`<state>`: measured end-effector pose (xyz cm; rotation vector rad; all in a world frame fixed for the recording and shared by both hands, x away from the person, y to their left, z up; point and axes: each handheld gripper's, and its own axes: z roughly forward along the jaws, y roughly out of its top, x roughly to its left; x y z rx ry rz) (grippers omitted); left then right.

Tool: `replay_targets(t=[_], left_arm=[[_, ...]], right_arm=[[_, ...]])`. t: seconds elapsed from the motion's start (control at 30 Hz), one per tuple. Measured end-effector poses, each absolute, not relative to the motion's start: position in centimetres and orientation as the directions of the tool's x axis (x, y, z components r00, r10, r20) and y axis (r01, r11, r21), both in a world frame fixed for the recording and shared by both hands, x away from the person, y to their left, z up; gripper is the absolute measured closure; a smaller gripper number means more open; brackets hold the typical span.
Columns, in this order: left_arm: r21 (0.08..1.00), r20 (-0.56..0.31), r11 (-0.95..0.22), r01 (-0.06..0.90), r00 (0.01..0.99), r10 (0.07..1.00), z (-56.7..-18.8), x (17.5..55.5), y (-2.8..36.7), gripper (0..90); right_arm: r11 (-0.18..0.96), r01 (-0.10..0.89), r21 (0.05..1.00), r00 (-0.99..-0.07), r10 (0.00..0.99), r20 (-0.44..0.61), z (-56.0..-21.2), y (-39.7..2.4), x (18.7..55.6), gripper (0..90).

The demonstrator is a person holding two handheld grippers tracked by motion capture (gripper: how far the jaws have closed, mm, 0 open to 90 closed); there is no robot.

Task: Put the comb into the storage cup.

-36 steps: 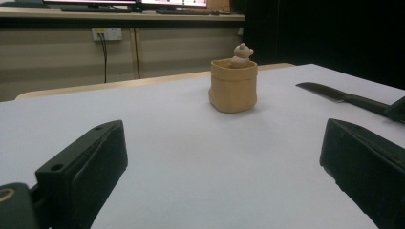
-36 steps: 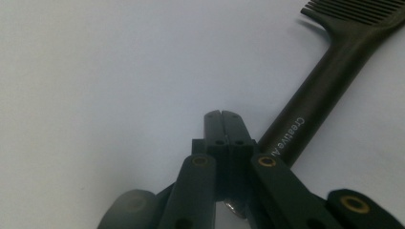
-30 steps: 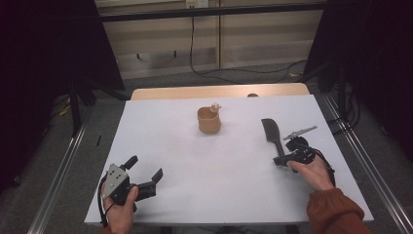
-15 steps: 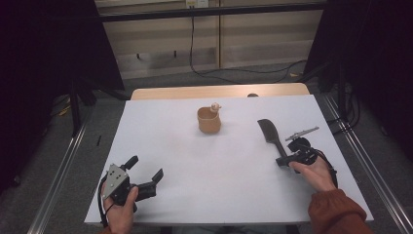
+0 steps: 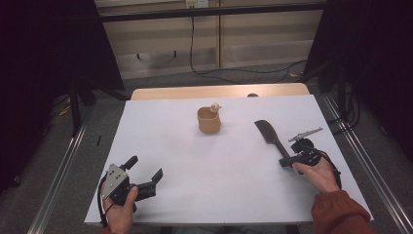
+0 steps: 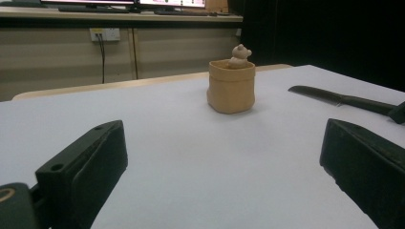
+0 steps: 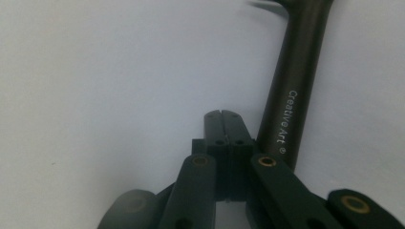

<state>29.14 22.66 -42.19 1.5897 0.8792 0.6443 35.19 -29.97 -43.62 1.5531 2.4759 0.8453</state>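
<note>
Tool work looks about to begin. A black flat-bladed tool (image 5: 268, 134) lies on the white surface (image 5: 195, 165), to the right of the tan pot (image 5: 209, 122) and a little nearer the person. Its blade end points towards the pot and its handle trails away from it.

The right gripper (image 5: 283, 162) sits at the handle's far end, on the side away from the pot. In the right gripper view its jaws are pressed together with nothing between them, and the handle (image 7: 291, 95) runs just beside them, so nothing is held. Closed jaws laid against the handle suggest nudging or lining it up rather than lifting.

The left gripper (image 5: 144, 168) rests well to the near left of the pot with its jaws spread wide, probably waiting. A small bear figure (image 5: 215, 106) peeks over the pot's rim.

Compared with a second ago, the blade end seems to have swung slightly towards the pot. Both hands and the pot look unchanged.
</note>
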Motion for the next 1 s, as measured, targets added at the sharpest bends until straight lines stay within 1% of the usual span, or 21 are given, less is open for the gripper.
replay_targets(t=[0.4,0.5,0.53,0.8,0.93,0.97,1.0], left_arm=[[0.978,-0.055,-0.07,0.196,0.567,0.822,-42.2,29.1,22.6,2.3],[0.979,-0.058,-0.065,0.195,0.567,0.822,-42.2,29.2,22.6,2.3],[0.979,-0.059,-0.064,0.195,0.566,0.822,-42.2,29.2,22.7,2.3],[0.978,-0.06,-0.065,0.197,0.567,0.821,-42.2,29.2,22.7,2.3],[0.978,-0.051,-0.071,0.195,0.561,0.826,-42.2,29.2,22.7,2.3],[0.978,-0.055,-0.069,0.198,0.563,0.825,-42.2,29.2,22.7,2.3],[0.978,-0.056,-0.069,0.199,0.562,0.825,-42.2,29.2,22.7,2.3]], right_arm=[[0.321,0.798,0.51,-0.473,0.858,0.201,-43.7,-30.1,35.1,90.0],[0.315,0.792,0.524,-0.481,0.849,0.217,-43.6,-30.1,35.1,90.0],[0.324,0.778,0.539,-0.497,0.842,0.21,-43.5,-30.1,35.1,90.0],[0.3,0.735,0.608,-0.524,0.821,0.229,-42.7,-30.1,34.8,90.0],[0.288,0.698,0.656,-0.54,0.812,0.219,-42.0,-30.0,34.5,89.8],[0.28,0.671,0.687,-0.552,0.807,0.211,-41.6,-30.0,34.4,89.5],[0.28,0.671,0.687,-0.552,0.807,0.211,-41.6,-30.0,34.4,89.5]])
